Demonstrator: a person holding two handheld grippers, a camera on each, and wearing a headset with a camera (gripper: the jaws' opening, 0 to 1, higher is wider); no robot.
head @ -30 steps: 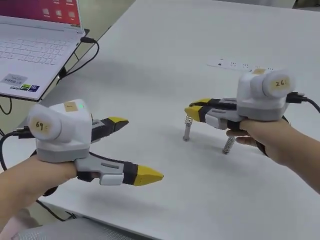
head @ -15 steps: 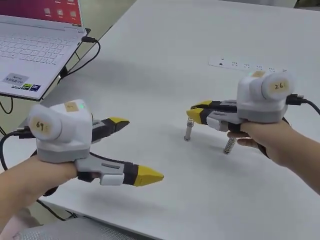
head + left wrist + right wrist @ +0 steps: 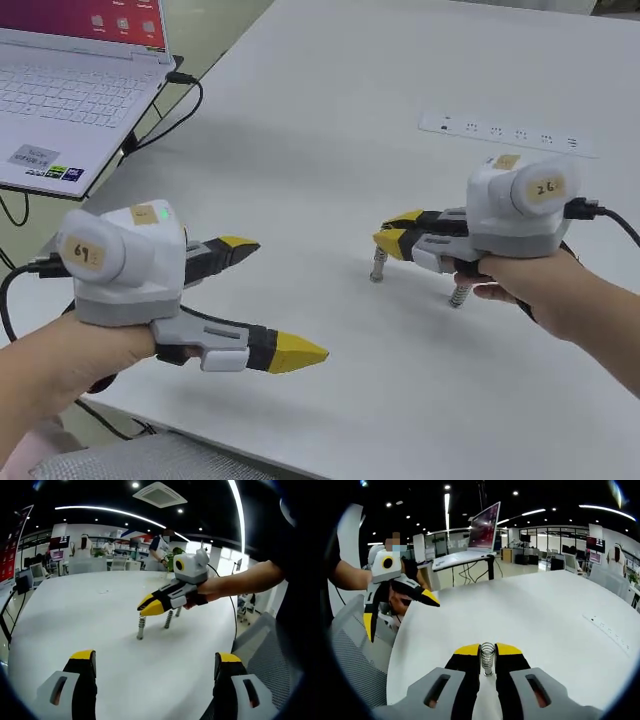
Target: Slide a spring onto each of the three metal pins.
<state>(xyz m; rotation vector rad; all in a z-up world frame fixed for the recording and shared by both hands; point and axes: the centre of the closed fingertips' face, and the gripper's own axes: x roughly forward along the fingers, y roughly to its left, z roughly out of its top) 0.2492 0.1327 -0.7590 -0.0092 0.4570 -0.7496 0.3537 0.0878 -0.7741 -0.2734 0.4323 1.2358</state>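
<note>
- Right gripper (image 3: pixel 393 230) has dropped slightly since a second ago, its fingers pinching a spring (image 3: pixel 488 657) on an upright pin (image 3: pixel 378 268).
- Left gripper (image 3: pixel 270 297) hovers nearest me, fingers spread wide.
- Second pin (image 3: pixel 459 293), spring-wrapped, tilts near the first on the tabletop (image 3: pixel 330 120); power strip (image 3: pixel 505 133) beyond.

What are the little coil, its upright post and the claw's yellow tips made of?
The small silvery coiled spring: likely bare steel wire, it glints. The upright grey pin: metal, dull sheen. The yellow tips of the right claw: matte, probably plastic or rubber; cannot tell which.
</note>
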